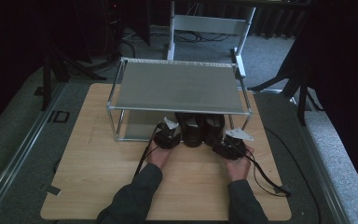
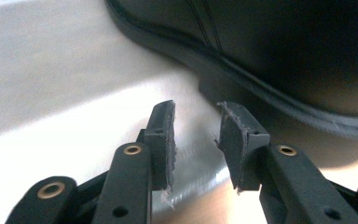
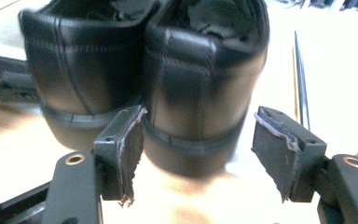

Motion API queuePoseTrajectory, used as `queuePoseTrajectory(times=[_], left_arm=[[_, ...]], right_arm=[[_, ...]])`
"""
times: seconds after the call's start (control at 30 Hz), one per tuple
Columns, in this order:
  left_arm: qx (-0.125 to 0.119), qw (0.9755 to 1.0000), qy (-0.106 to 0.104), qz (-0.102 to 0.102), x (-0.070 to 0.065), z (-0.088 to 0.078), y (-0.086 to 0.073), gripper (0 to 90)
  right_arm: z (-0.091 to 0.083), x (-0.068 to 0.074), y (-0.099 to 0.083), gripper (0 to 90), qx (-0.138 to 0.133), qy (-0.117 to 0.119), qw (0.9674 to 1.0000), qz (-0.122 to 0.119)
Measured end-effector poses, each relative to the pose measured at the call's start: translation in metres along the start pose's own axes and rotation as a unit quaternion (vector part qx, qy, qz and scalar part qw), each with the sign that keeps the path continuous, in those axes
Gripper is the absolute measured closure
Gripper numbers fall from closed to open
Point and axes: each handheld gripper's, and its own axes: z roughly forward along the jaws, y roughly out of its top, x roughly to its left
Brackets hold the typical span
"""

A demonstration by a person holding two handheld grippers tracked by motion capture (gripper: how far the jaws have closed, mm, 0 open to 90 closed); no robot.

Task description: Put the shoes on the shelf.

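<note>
Two black leather shoes stand side by side under the front edge of a metal shelf rack (image 1: 177, 86), heels toward the person: the left shoe (image 1: 191, 130) and the right shoe (image 1: 213, 127). My left gripper (image 1: 168, 135) sits just left of the left shoe. In the left gripper view it (image 2: 196, 109) is open with nothing between its jaws, and the shoe's sole and side (image 2: 284, 46) pass just beyond them. My right gripper (image 1: 230, 144) is behind the right shoe. In its own view it (image 3: 199, 114) is open wide, and its jaws frame the right shoe's heel (image 3: 200, 70) without pressing on it.
The rack stands on a wooden table (image 1: 98, 163), its thin corner posts (image 1: 119, 126) flanking the shoes. The left shoe's heel (image 3: 74, 60) touches the right one. A white frame (image 1: 209, 23) stands behind the table. Cables trail from both grippers across the tabletop.
</note>
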Motion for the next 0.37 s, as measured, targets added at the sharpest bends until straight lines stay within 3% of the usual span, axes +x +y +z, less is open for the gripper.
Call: queuePoseTrajectory(times=[0.13, 0.37], left_arm=[[-0.004, 0.9996, -0.009, 0.025, -0.001, -0.024, -0.015, 62.1], [-0.005, 0.9986, -0.007, 0.051, 0.001, -0.049, -0.036, 60.4]], right_arm=[[-0.014, -0.005, -0.012, 31.4, 0.019, -0.003, 0.9997, -0.012], [-0.024, -0.022, -0.028, 30.4, 0.048, -0.018, 0.9985, -0.018]])
